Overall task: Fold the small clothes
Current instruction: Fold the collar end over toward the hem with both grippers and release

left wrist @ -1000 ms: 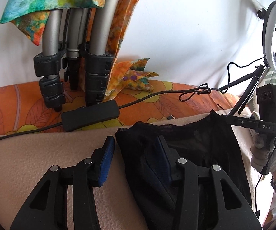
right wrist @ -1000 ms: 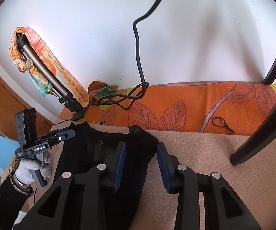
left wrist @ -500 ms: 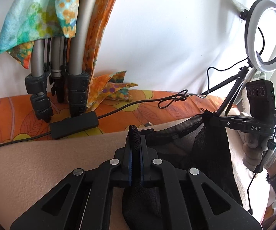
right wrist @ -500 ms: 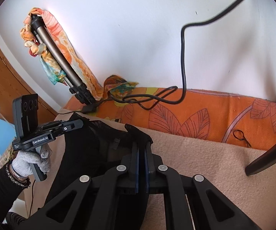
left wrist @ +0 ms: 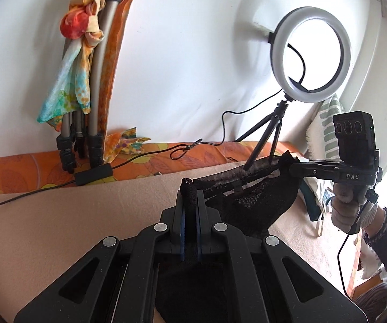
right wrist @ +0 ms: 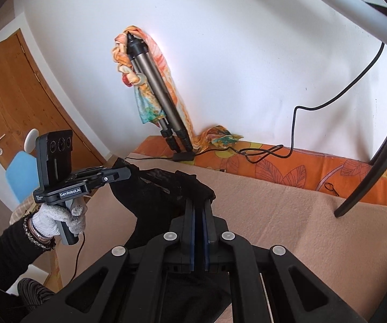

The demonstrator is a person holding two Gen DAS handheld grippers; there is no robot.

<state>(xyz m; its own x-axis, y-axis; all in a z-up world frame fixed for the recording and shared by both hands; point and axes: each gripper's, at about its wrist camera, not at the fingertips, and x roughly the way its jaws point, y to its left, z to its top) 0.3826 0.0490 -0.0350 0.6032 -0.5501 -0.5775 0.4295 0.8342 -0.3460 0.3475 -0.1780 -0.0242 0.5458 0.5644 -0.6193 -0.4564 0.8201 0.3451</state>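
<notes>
A small black mesh garment (left wrist: 255, 202) hangs stretched between my two grippers above a beige blanket (left wrist: 72, 228). My left gripper (left wrist: 189, 188) is shut on one top corner, a tuft of black fabric sticking up between its blue pads. In the left wrist view the right gripper (left wrist: 287, 161) pinches the other corner at the right. In the right wrist view my right gripper (right wrist: 198, 202) is shut on its corner of the garment (right wrist: 161, 196), and the left gripper (right wrist: 124, 172), held by a gloved hand (right wrist: 59, 220), grips the far corner. The garment's lower part is hidden behind the gripper bodies.
A folded tripod (left wrist: 91, 107) draped with a colourful scarf (left wrist: 69, 86) leans on the white wall. A ring light (left wrist: 310, 53) on a small tripod stands at the back right. A black cable (left wrist: 139, 158) with its box crosses the orange floral mattress (left wrist: 18, 172). A wooden door (right wrist: 13, 102) lies left.
Both grippers closed on the garment's top corners, then rose and lifted it off the blanket. The garment now hangs taut between them instead of lying flat.
</notes>
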